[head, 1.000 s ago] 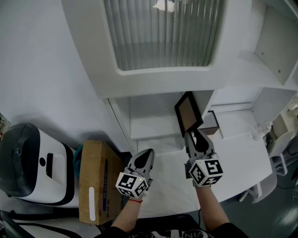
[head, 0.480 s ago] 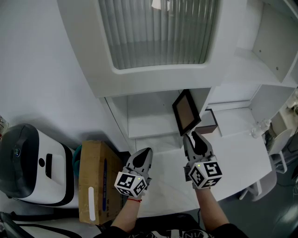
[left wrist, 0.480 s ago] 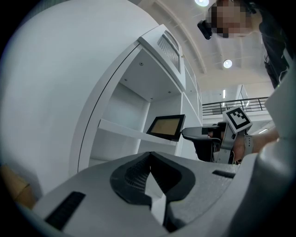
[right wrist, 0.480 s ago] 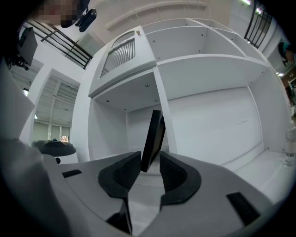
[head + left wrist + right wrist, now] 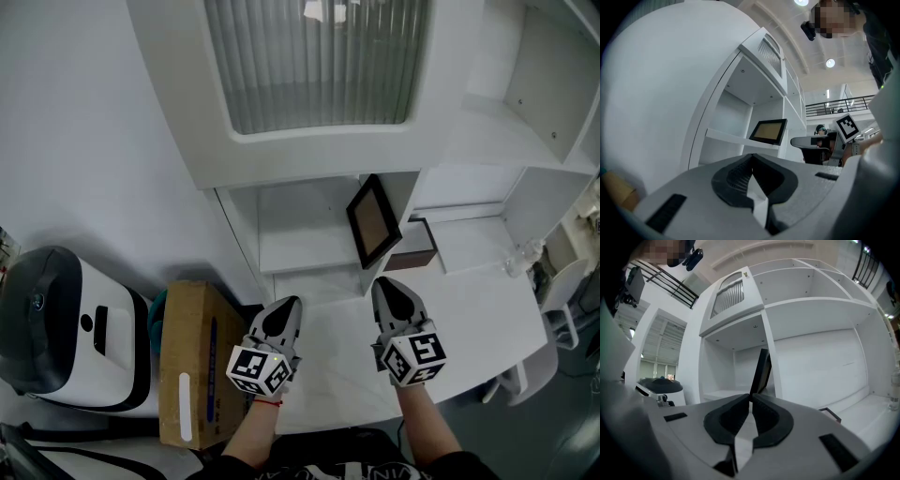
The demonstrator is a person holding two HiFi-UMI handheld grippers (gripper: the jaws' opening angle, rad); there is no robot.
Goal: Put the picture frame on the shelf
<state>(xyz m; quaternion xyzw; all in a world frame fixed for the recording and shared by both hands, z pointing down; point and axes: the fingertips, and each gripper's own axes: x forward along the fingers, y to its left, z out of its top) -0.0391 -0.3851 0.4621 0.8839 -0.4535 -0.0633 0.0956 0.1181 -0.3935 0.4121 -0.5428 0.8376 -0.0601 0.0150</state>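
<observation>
The black picture frame with a brown panel stands on the white shelf, leaning against the upright divider. It appears face-on in the left gripper view and edge-on in the right gripper view. My right gripper hangs just in front of and below the frame, apart from it. Its jaws have just been closing, nothing is between them, and they now meet at the tips. My left gripper is shut and empty beside it, below the shelf's front edge.
A ribbed-glass cabinet door is above the shelf. A small dark box sits on the white desk right of the divider. A cardboard box and a white-and-black appliance stand at the left.
My right gripper has drawn back from the frame's lower edge toward me and its jaws have closed. The frame stays leaning on the shelf. The left gripper has hardly moved.
</observation>
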